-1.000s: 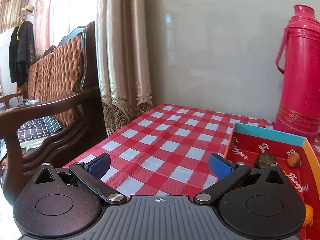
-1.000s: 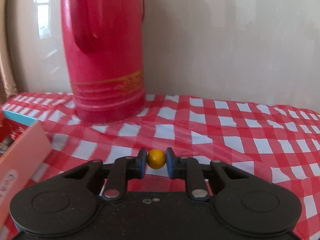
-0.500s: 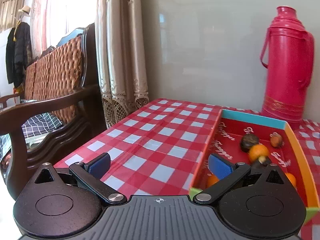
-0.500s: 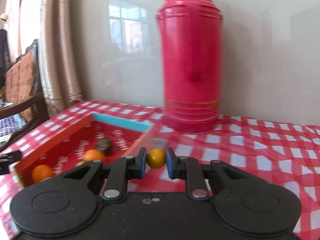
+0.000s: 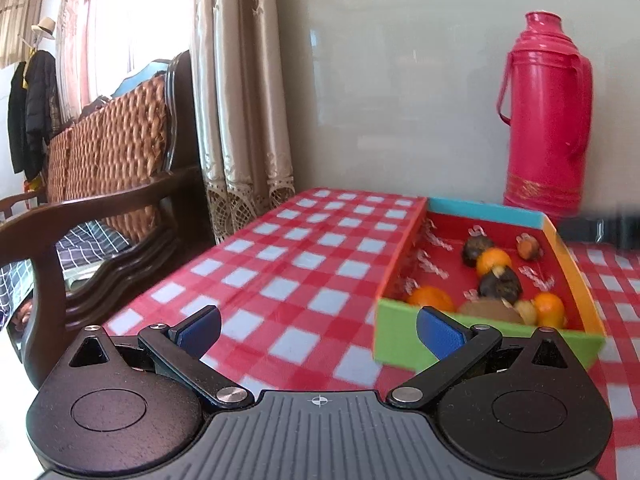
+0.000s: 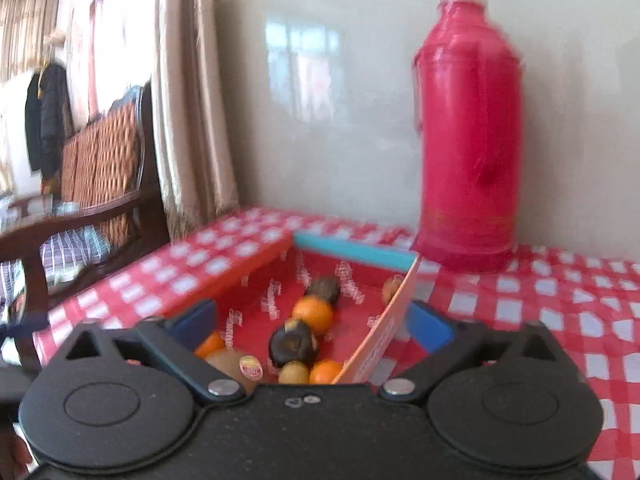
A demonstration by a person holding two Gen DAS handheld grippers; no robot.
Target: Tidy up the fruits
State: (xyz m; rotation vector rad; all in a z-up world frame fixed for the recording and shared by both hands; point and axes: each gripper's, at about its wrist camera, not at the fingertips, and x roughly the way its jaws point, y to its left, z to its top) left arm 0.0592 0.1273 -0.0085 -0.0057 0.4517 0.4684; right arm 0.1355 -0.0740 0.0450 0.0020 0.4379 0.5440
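While the right hand-held gripper hangs over the near end of the cardboard box, its jaws are opening and stand wide, with nothing pinched between the blue pads; the box's right wall passes between them. Inside the box lie several fruits: an orange near the middle, a dark round fruit just in front of it, another dark fruit behind it, and a small yellow fruit at the near end beside a stickered brown kiwi. At the left, the left hand-held gripper is spread wide and empty above the red checked table, near the box's green near wall. Beyond the box, a pink thermos stands against the wall.
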